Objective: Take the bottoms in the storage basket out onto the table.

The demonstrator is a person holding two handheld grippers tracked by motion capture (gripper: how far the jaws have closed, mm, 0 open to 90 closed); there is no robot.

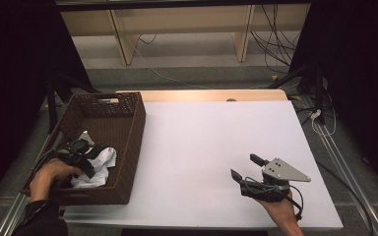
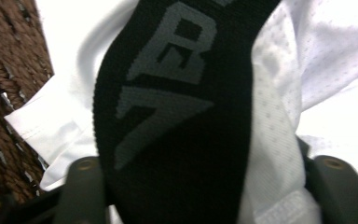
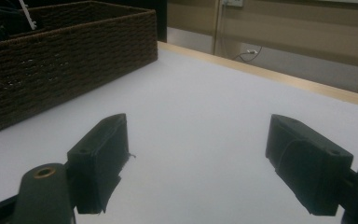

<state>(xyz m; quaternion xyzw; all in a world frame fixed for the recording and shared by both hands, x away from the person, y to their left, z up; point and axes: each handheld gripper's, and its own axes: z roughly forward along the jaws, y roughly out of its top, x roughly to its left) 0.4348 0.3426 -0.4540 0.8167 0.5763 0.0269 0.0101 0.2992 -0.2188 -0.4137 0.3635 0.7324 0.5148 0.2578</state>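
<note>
A brown wicker basket point(image 1: 134, 140) stands at the table's left and holds crumpled white and black clothing point(image 1: 102, 166). My left gripper point(image 1: 81, 151) reaches into the basket. In the left gripper view a black fabric band with grey lettering point(image 2: 177, 116) and white mesh cloth point(image 2: 279, 140) are bunched between both jaws of the left gripper point(image 2: 209, 191), which is shut on them. My right gripper point(image 1: 244, 165) rests over the white table at the front right, open with nothing between its fingers. The right gripper view shows this gripper point(image 3: 196, 158) facing the basket point(image 3: 65, 60).
The white table top point(image 1: 206, 142) spreads between the basket and my right hand. A wooden strip point(image 1: 202, 95) runs along its far edge. Beyond lie floor cables point(image 1: 275, 44) and black stands point(image 1: 315, 83) at the back right.
</note>
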